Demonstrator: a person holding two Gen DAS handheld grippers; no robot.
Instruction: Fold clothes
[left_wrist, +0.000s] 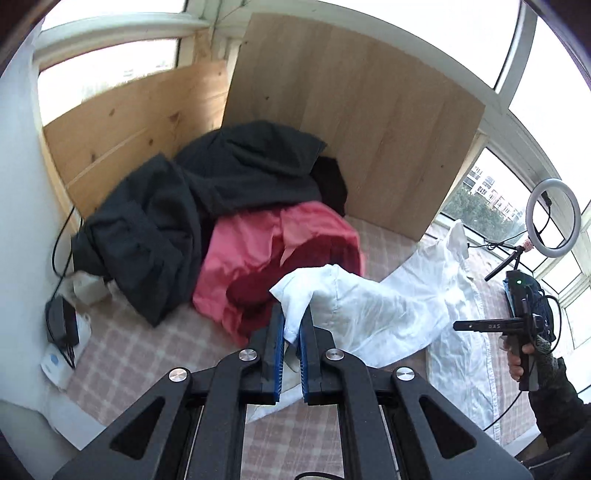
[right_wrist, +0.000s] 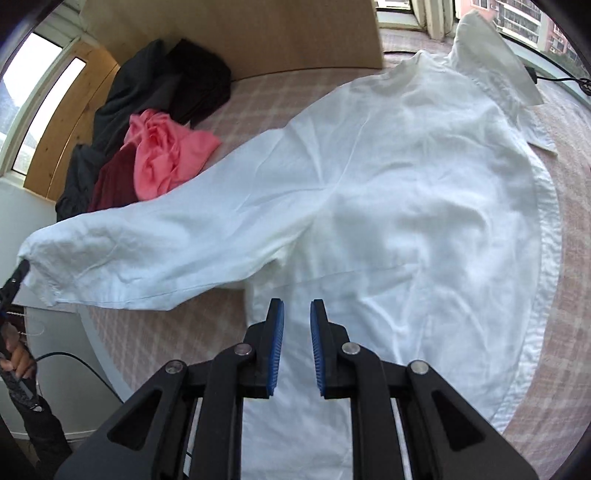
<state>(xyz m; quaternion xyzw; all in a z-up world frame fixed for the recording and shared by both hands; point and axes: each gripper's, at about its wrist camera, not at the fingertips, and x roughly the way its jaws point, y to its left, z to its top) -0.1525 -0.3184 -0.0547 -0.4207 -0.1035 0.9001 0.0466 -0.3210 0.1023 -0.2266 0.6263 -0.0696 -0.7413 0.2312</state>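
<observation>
A white shirt (right_wrist: 406, 184) lies spread on the pink checked bed cover (right_wrist: 258, 99), with one sleeve stretched out to the left. My left gripper (left_wrist: 293, 314) is shut on that sleeve's cuff (left_wrist: 299, 291) and holds it lifted off the bed; in the right wrist view it (right_wrist: 20, 269) shows at the left edge, at the sleeve's end. My right gripper (right_wrist: 297, 306) hovers over the shirt's lower body with its blue pads apart and nothing between them. In the left wrist view it (left_wrist: 458, 325) appears side-on at the right, held by a hand.
Black clothes (left_wrist: 221, 177), a pink garment (left_wrist: 258, 243) and a dark red one (left_wrist: 251, 291) are piled at the back left. A wooden board (left_wrist: 351, 110) leans behind them. A ring light (left_wrist: 553, 218) stands by the window. A power adapter (left_wrist: 61, 325) with cables lies at the left edge.
</observation>
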